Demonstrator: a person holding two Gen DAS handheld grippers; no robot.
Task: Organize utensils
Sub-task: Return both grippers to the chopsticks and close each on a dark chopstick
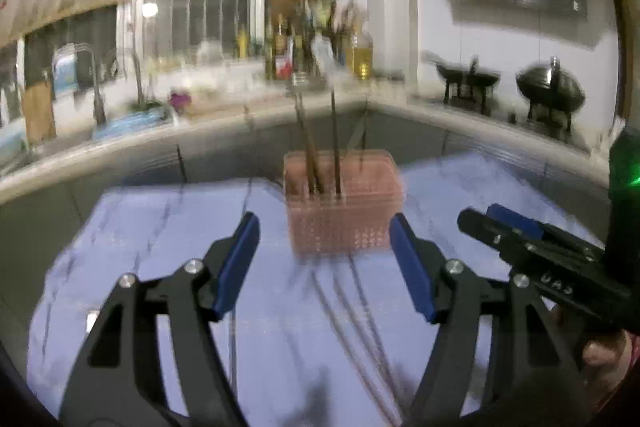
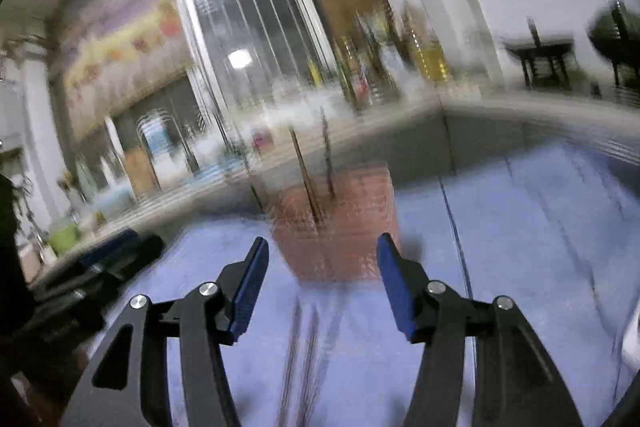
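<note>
Both grippers empty, fingers spread: left gripper [image 1: 324,267], right gripper [image 2: 322,283]. Pink basket [image 1: 344,215] upright mid-table [image 1: 140,227], some chopsticks inside; loose chopsticks [image 1: 360,327] lying just before it. Risk: heavy blur, fast approach could tip basket or scatter sticks.

Pale marbled table [image 1: 140,227], pink slotted basket [image 1: 344,227], loose chopsticks [image 1: 356,307]

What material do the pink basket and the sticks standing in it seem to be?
The pink basket looks like matte plastic: its wall shows a grid of small holes. The sticks, thin, dark brown and straight, look like wooden or bamboo chopsticks; blur leaves this open.
</note>
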